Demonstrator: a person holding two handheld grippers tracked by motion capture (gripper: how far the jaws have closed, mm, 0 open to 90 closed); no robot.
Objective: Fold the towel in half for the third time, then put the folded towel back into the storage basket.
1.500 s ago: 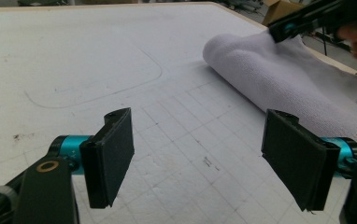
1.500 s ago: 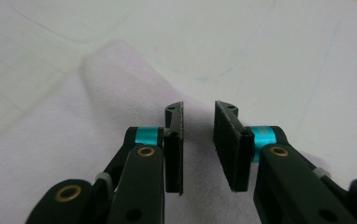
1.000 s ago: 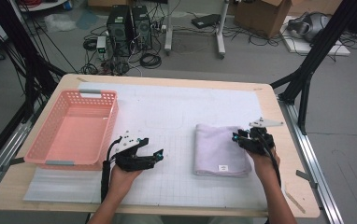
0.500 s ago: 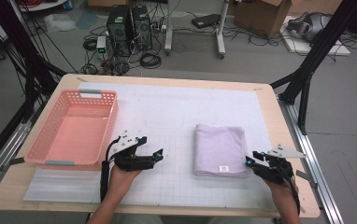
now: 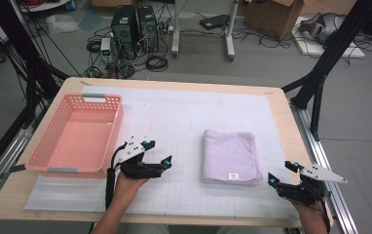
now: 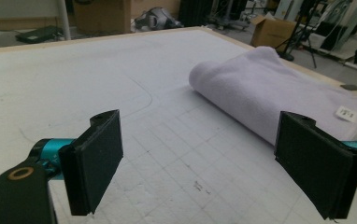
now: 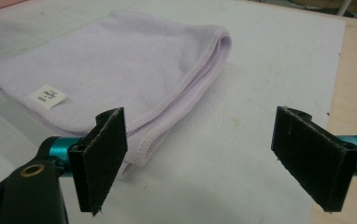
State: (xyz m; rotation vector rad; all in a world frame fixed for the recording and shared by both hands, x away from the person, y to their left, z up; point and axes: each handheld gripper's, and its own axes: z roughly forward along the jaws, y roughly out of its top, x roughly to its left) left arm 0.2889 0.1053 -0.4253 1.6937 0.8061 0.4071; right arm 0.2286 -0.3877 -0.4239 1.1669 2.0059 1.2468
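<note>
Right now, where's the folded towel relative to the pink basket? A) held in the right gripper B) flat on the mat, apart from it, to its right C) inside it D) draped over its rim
B: the folded towel lies flat on the mat, clear of the pink basket, with nothing gripping it.

Grey floor [image 5: 271,63], PC towers [image 5: 133,24], cables [image 5: 157,62], cardboard box [image 5: 276,12]

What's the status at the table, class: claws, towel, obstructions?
Left claw open, empty. Right claw just opened, empty, beside folded lilac towel. Towel flat on mat, untouched. Pink basket far left, nothing blocking.
</note>
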